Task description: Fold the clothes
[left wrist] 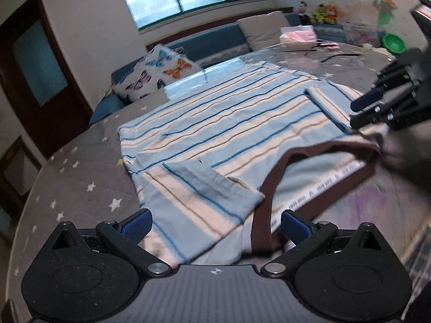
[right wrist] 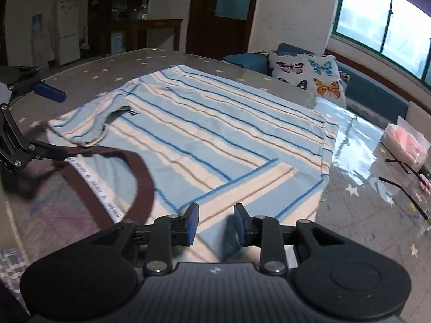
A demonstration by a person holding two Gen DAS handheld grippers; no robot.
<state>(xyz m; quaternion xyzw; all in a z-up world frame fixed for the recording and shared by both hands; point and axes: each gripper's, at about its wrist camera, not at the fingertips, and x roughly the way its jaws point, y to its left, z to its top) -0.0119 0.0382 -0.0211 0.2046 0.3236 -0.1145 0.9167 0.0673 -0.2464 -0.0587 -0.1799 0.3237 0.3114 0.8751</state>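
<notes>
A light-blue and cream striped T-shirt (left wrist: 229, 123) (right wrist: 215, 134) with a brown collar (left wrist: 269, 183) (right wrist: 140, 172) lies flat on the grey star-print table (left wrist: 80, 177) (right wrist: 107, 67). Both sleeves are folded in over the body. My left gripper (left wrist: 215, 226) hangs open and wide over the near sleeve and collar, nothing pinched. It shows at the left edge of the right wrist view (right wrist: 54, 122). My right gripper (right wrist: 216, 223) hovers over the other folded sleeve, jaws narrowly apart, pads (right wrist: 192, 223) off the cloth. In the left wrist view it (left wrist: 361, 110) sits by the collar's far end.
A butterfly pillow (left wrist: 161, 72) (right wrist: 309, 75) lies on the blue sofa (left wrist: 215, 43) behind the table. A tissue pack (left wrist: 297, 36) (right wrist: 404, 145), glasses (right wrist: 404, 177) and a green bowl (left wrist: 394, 43) lie on the table's far end. The table's near edge runs close below the collar.
</notes>
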